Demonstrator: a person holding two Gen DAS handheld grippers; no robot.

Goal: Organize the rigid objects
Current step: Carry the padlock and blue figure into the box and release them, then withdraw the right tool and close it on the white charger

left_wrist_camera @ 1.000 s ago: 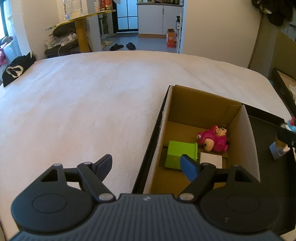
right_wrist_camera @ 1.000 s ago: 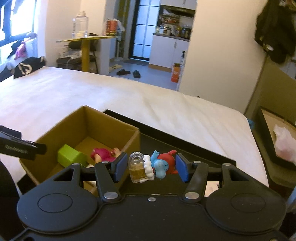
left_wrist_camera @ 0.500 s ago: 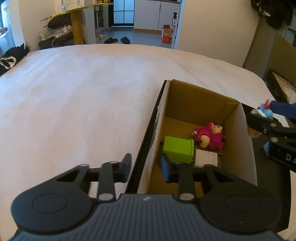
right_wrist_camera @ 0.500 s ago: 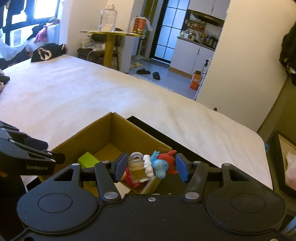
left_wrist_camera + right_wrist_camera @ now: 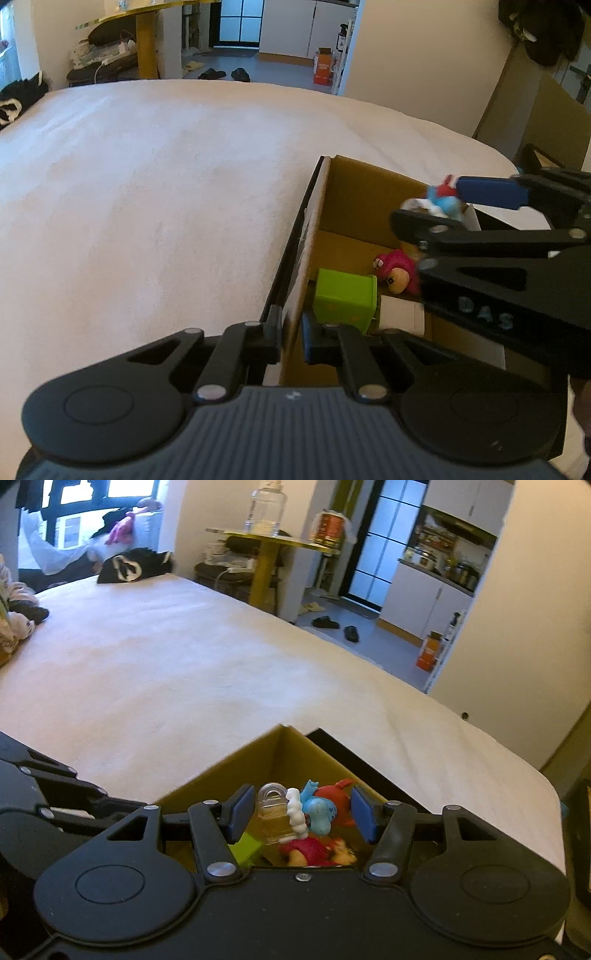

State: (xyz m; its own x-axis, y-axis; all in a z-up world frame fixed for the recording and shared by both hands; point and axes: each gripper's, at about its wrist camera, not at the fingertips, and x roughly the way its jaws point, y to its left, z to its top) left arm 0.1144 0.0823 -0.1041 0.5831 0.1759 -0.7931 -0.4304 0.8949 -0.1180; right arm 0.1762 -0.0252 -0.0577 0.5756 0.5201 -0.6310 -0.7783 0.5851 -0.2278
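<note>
From the left wrist view, the left gripper [image 5: 291, 334] pinches the near wall of the cardboard box [image 5: 306, 236], steadying it; it should hold firm while the toy is lowered.

From the right wrist view, the right gripper [image 5: 303, 814] clamps a blue and red figurine [image 5: 321, 806] with a clear mug, above the box [image 5: 221, 775] opening. Best to release low, beside the pink toy [image 5: 314, 851].

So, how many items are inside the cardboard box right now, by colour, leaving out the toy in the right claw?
Green block: 1
Pink figure: 1
White flat item: 1
Total in the cardboard box: 3
</note>
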